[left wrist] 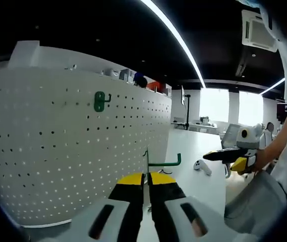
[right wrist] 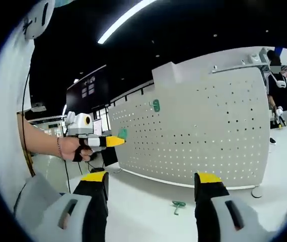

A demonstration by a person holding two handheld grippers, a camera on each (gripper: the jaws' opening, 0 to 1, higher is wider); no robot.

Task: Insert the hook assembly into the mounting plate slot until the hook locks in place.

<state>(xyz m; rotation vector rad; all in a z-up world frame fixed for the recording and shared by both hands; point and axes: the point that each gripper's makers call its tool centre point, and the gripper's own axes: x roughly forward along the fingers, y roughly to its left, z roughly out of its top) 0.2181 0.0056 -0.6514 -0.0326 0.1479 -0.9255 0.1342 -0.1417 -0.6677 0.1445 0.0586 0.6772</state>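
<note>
- Left gripper [left wrist: 147, 185], left gripper view: yellow-tipped black jaws pressed together, pinching the thin upright stem of a green hook [left wrist: 162, 162]. The hook's long arm runs crosswise above the jaw tips, away from the pegboard, and ends in a small upturned tip.
- White pegboard [left wrist: 73, 151], left gripper view: a smooth, upright panel, pierced by a regular grid of small round holes, standing on the white table [left wrist: 194, 184]. It lies just beside the held hook.
- Mounted green hook [left wrist: 101, 101]: a small plastic plate with a short prong, fixed high on the pegboard face, well above the held hook.
- Right gripper [right wrist: 152, 187], right gripper view: jaws spread wide, nothing between them.
- Loose green hook [right wrist: 177, 205]: lies flat on the table, between the right gripper's spread jaws and near the pegboard's lower edge; its long axis cannot be told.
- A hand [right wrist: 75, 147] holds the left gripper in front of the pegboard's end.
</note>
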